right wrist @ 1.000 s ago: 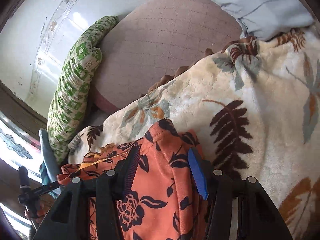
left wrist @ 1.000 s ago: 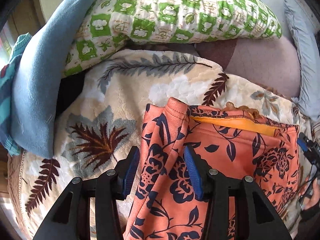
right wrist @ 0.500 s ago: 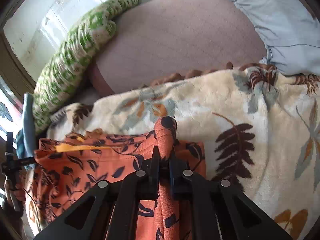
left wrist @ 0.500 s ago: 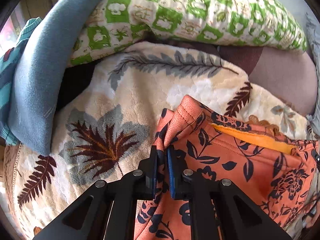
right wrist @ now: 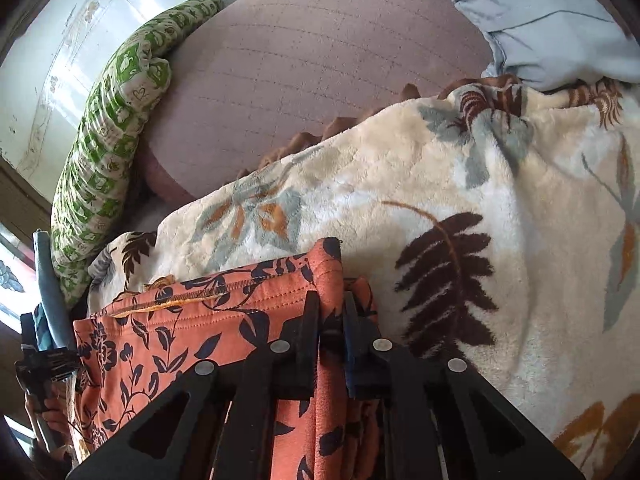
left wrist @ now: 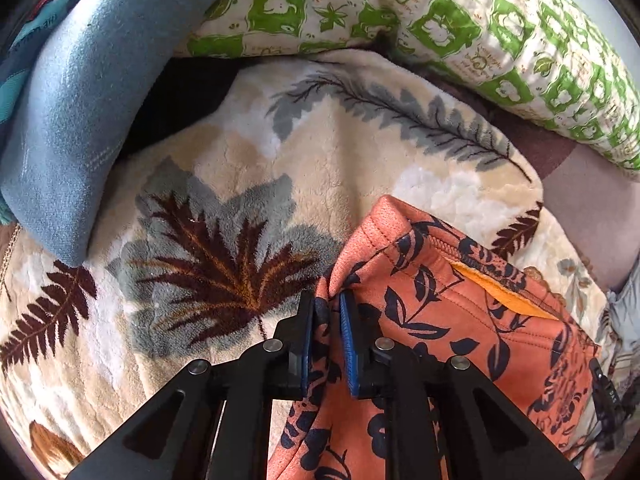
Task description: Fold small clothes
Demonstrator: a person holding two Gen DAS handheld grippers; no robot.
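Your left tongs (left wrist: 330,312) pinch the near-left corner of the orange flowered garment (left wrist: 452,320), and your right tongs (right wrist: 331,312) pinch the opposite corner of that same hemmed edge. On both, the jaws are easing apart slightly, yet a fold of cloth sits between the blue pads (left wrist: 349,340) and looks held. The garment lies on the leaf-print blanket (left wrist: 240,184), its stitched edge running sideways from one pair of tongs to the other and the rest trailing back under the tongs towards you. That edge is the axis your next move turns on: to fold it, I judge both corners must travel together, forward over the blanket or back over the body of the cloth, with neither hand nearer than the other. The lower part of the garment is cut off below both views, so you cannot tell its kind or how it lies. A green patterned pillow (left wrist: 440,12) sits beyond
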